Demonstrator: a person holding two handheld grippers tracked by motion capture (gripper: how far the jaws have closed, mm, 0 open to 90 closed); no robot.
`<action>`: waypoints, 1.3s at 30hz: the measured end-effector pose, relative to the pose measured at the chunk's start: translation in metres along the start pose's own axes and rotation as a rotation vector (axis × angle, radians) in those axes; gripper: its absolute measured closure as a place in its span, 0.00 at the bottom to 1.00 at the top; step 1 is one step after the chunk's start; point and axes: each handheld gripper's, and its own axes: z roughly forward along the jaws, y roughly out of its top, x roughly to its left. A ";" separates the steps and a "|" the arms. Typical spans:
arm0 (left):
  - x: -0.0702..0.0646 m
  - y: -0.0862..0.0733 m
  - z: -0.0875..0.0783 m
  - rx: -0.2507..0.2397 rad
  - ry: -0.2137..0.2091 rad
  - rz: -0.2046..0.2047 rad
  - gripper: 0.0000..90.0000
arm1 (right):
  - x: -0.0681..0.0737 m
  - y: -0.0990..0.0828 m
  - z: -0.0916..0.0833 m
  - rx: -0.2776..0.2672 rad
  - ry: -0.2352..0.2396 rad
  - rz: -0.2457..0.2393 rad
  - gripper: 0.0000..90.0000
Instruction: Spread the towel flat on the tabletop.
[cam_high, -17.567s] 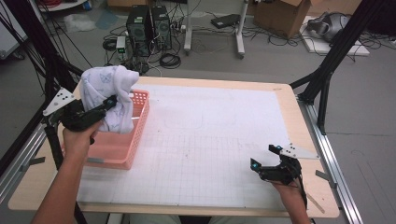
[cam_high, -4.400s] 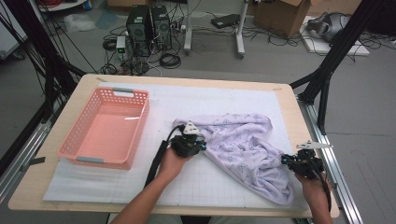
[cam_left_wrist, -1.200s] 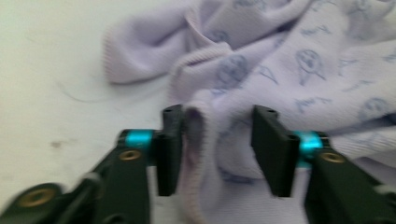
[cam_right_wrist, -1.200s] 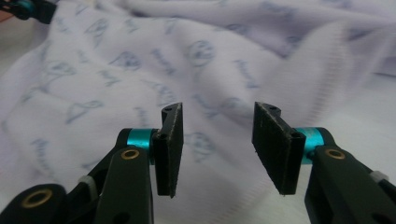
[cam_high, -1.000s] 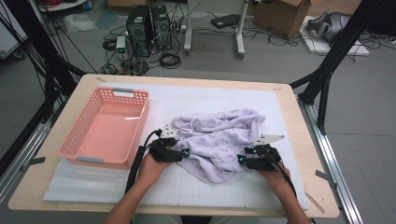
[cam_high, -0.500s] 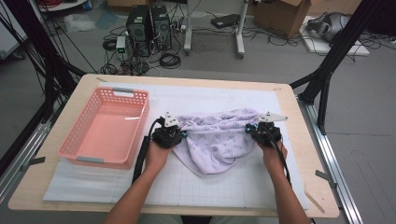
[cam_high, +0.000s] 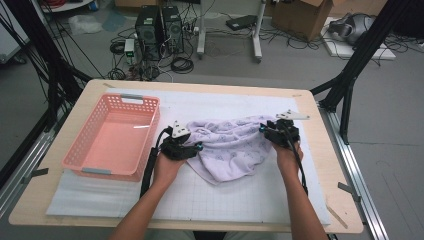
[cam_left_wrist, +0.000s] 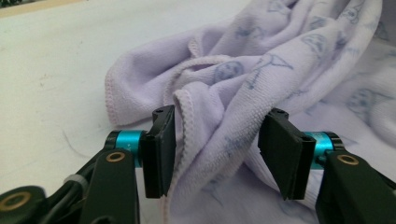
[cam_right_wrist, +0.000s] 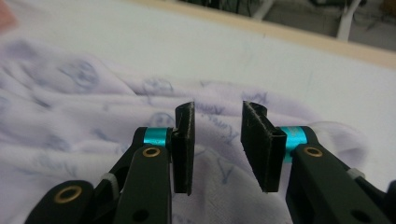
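While the lilac towel lies bunched on the desk with its long axis running side to side, the left tool sits at its left end and the right tool at its right. Both tools have just been opening: each stands open, cloth between the jaws but unpinched.
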 end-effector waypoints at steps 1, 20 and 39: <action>-0.001 -0.001 -0.003 -0.007 -0.007 0.002 0.50 | -0.001 -0.001 -0.011 -0.023 -0.003 -0.005 0.71; -0.039 -0.027 -0.009 0.084 -0.224 0.074 0.65 | 0.014 -0.067 -0.036 0.224 0.200 0.005 0.80; -0.043 -0.035 -0.034 0.116 -0.221 0.123 0.94 | 0.020 -0.041 -0.025 0.304 0.131 -0.072 0.95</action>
